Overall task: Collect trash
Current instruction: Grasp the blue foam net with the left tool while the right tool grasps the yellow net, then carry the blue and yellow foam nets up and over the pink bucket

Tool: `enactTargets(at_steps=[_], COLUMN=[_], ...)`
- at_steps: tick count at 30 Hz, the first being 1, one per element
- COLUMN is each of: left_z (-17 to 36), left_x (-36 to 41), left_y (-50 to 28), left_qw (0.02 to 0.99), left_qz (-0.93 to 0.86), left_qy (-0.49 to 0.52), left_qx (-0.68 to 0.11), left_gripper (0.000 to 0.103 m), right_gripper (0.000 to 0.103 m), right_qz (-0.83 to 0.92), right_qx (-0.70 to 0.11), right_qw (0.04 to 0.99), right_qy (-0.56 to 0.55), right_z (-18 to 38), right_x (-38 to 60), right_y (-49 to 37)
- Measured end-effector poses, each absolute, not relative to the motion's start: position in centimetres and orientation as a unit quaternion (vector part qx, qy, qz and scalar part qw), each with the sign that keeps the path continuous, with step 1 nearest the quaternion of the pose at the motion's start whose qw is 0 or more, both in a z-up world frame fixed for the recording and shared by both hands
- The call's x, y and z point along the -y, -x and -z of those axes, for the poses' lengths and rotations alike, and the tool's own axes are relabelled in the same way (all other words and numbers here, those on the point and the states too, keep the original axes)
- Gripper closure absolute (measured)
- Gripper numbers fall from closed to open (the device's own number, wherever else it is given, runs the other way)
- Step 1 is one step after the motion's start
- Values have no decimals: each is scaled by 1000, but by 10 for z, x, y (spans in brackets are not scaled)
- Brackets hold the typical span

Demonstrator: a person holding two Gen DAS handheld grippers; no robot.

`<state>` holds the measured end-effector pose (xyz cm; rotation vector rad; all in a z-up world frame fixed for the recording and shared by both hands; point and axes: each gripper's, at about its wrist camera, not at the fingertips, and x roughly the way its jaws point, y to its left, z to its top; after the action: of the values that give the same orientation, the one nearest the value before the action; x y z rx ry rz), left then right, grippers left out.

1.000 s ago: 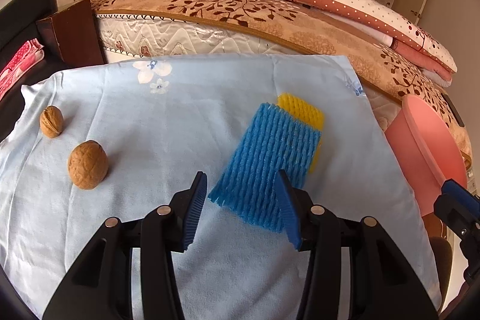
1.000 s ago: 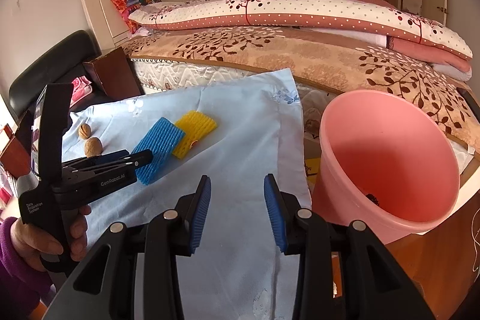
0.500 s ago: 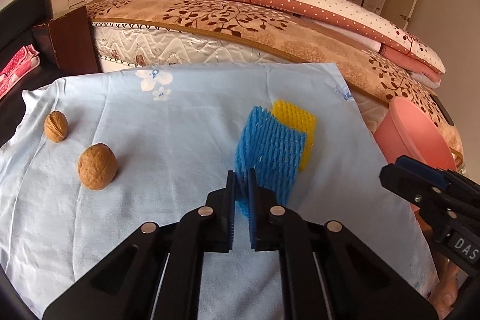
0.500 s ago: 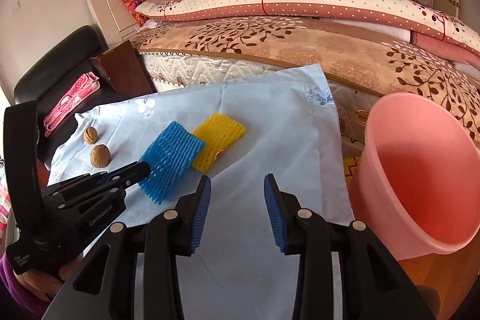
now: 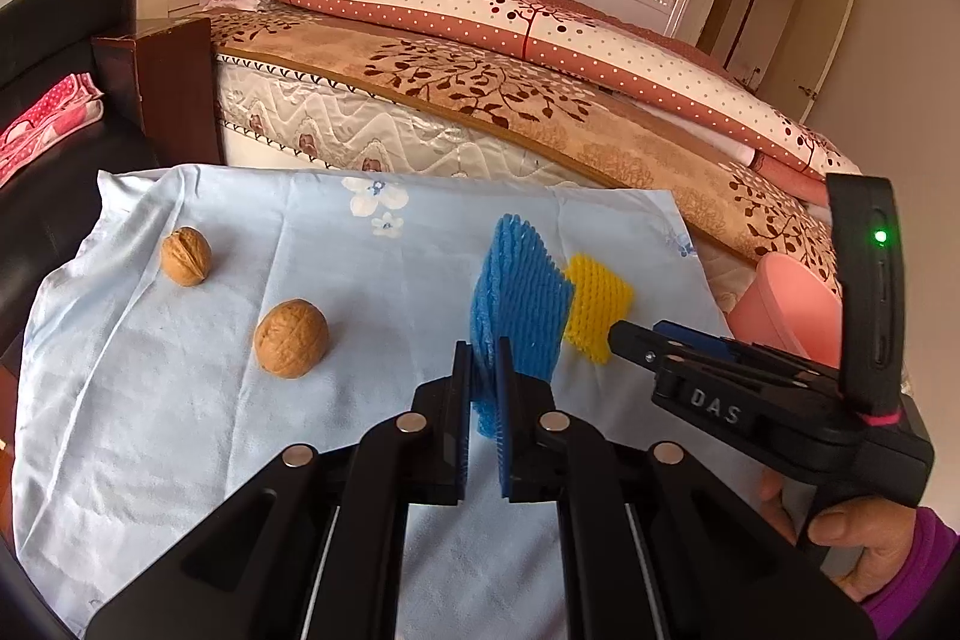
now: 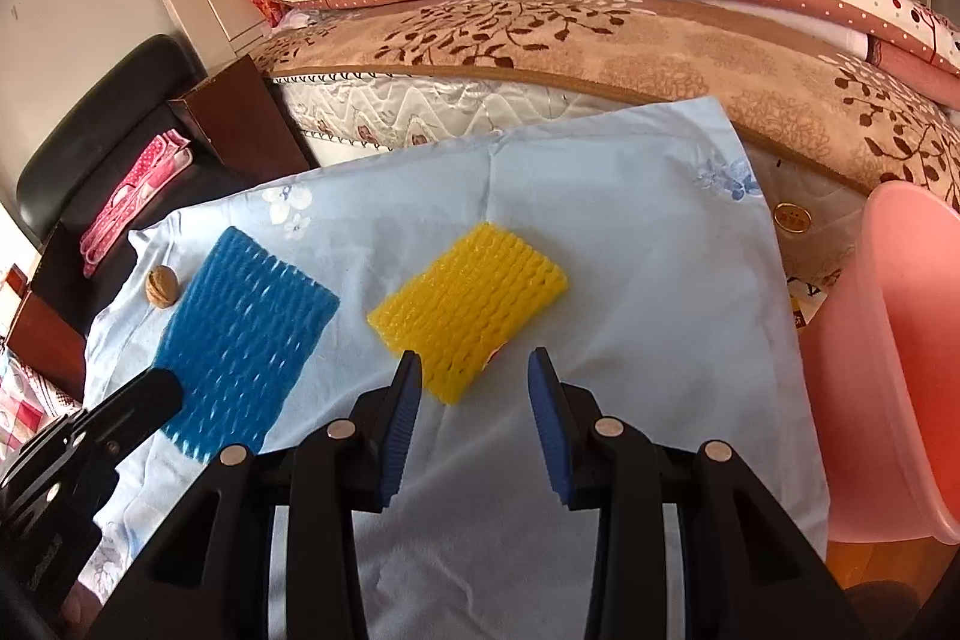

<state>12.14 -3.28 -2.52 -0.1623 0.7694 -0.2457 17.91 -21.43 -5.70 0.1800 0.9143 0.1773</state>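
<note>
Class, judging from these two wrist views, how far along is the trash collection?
Done: nothing visible yet in the pink bin. In hand: the left gripper is shut on the blue foam net. Left: the yellow foam net, before the open right gripper.

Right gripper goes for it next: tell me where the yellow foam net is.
In the right wrist view the yellow foam net lies flat on the light blue cloth, just ahead of the right gripper, between the blue foam net and the pink bucket.
</note>
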Motion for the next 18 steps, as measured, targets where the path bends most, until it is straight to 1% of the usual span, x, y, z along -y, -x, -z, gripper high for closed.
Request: enactTargets(at_steps=[8, 9, 11, 12, 13, 18], left_z=[31, 31, 32, 32, 32, 30], left_x=[26, 26, 26, 26, 26, 27], left_y=[-122, -122, -123, -123, -123, -121], left_qw=[912, 911, 911, 911, 911, 912], left_qz=[121, 121, 121, 121, 120, 119], left_qy=[92, 94, 94, 94, 95, 96], left_qx=[-382, -382, -382, -383, -383, -381], left_gripper=[96, 96, 96, 96, 96, 96], right_gripper=[68, 75, 82, 89, 92, 94], right_qz=[-78, -76, -76, -77, -76, -76], right_qx=[-449, -450, -447, -444, -442, -423], right_qw=[887, 886, 889, 890, 891, 900], right_qy=[-78, -76, -73, -70, -69, -72], right_z=[69, 71, 71, 70, 68, 56], right_x=[200, 199, 198, 198, 198, 207], right_y=[-193, -193, -191, -190, -188, -172])
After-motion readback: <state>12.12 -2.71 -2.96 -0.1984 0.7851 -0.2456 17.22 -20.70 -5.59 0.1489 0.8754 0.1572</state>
